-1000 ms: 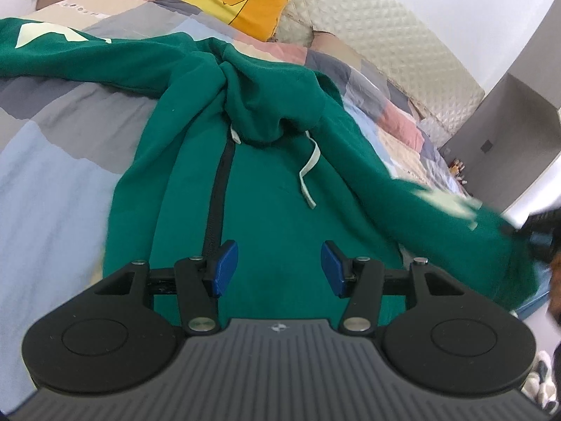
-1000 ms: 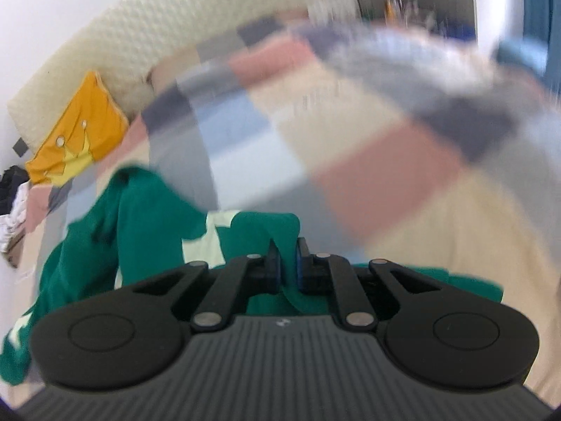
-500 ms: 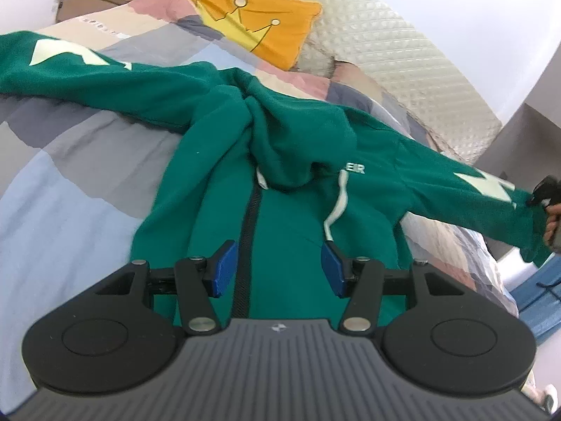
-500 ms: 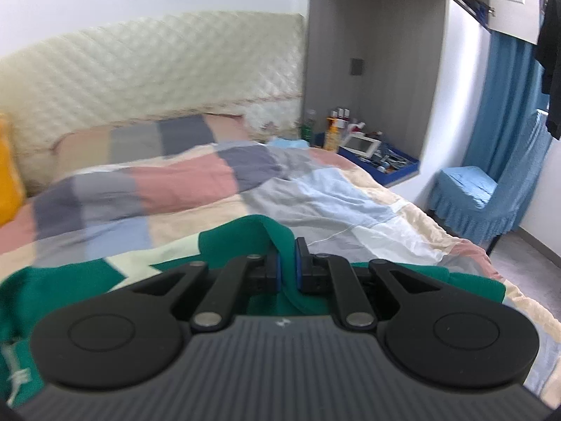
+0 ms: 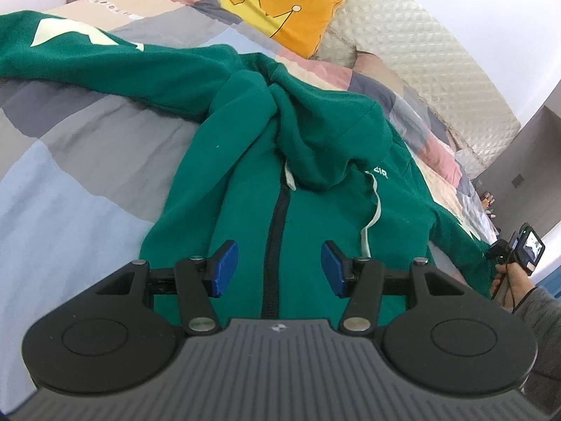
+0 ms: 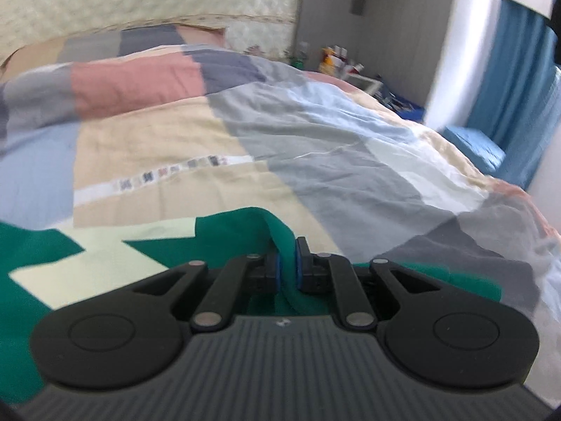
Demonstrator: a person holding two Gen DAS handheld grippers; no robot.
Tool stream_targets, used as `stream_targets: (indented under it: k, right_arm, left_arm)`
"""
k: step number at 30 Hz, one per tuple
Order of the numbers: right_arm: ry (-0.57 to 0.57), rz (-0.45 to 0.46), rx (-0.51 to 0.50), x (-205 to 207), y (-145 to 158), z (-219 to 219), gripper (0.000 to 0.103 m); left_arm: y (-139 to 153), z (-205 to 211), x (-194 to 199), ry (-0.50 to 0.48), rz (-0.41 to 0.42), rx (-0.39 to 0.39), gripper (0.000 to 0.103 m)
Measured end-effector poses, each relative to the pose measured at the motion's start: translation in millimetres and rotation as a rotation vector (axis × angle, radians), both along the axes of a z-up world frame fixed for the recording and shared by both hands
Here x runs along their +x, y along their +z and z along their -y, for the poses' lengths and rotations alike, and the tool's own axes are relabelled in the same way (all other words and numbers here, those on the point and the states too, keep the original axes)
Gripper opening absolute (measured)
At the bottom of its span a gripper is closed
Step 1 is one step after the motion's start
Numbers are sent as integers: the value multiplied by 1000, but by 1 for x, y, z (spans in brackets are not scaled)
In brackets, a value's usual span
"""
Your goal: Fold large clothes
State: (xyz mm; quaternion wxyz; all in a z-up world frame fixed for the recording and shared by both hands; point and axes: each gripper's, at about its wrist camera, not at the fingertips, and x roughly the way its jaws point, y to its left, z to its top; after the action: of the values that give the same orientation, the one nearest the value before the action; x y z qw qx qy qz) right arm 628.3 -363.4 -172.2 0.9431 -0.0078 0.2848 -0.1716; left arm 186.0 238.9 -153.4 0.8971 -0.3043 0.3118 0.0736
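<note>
A green zip hoodie point(image 5: 315, 189) lies face up on the patchwork bed, hood bunched over its chest, both sleeves spread out. My left gripper point(image 5: 278, 268) hovers open above the lower front, its blue pads either side of the black zip, nothing between them. In the right wrist view my right gripper point(image 6: 285, 268) is shut on the cuff end of the green sleeve point(image 6: 105, 256), which bears a pale yellow patch. The left wrist view shows that same gripper point(image 5: 496, 251) at the far right, held by a hand point(image 5: 506, 277) and stretching the sleeve out low over the bed.
A yellow crown pillow point(image 5: 277, 14) and a quilted headboard point(image 5: 420, 52) lie beyond the hoodie. The patchwork quilt point(image 6: 280, 140) spreads ahead of the right gripper. A bedside shelf with small bottles point(image 6: 336, 58), a blue chair point(image 6: 473, 147) and blue curtain stand at the right.
The right gripper has pulled the sleeve outward and down, from bunched over the hoodie to stretched out flat to the right. The left gripper drifted a little along the hoodie's front, still open.
</note>
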Motion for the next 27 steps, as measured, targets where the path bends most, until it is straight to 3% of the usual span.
stream_targets:
  k: [4,6,9,14,20,27]
  right_arm:
    - [11,53,-12,-11,1,-8,20]
    - [-10,83,10,-21,12,-11,47]
    - [-14,132,67,-42,34,-18,64]
    - [33,156,146,-88,76,-45,64]
    - [158,171,262,-178,117,-98,64]
    - [286,86,500,-291,117,-143,64]
  left_arm:
    - [-1,-1,-1,5,-7,-12,59]
    - [-1,-3,1,18,-18,-17,59]
    - [-2,-7,1,24,-25,-55,59]
    - [-3,-8,-9,29,-18,-81,59]
    - [3,2,-29,6,15,-92,59]
    - [18,17,-59,-28,58,-68,59]
